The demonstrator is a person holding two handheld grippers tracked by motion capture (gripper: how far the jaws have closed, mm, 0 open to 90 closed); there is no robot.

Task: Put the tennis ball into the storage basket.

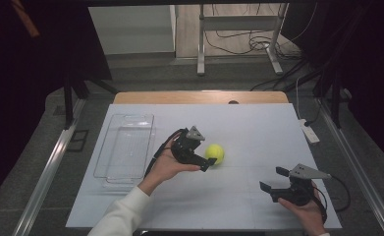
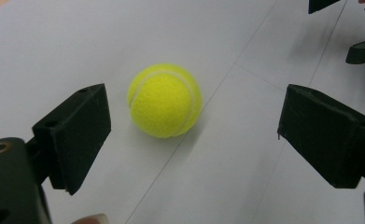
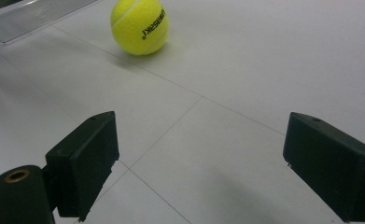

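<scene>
My left gripper [image 1: 202,150] sits mid-table, jaws spread wide with nothing pressed between the pads [image 2: 77,135]; my left hand [image 1: 167,164] cups it from below, white sleeve [image 1: 123,214] trailing to the near edge. My right gripper [image 1: 273,179] rests low at the near right, jaws wide apart, right hand [image 1: 305,209] under it.

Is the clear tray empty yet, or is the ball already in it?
Empty. The clear tray holds nothing; the tennis ball sits on the white table, beside the open left tongs.
</scene>
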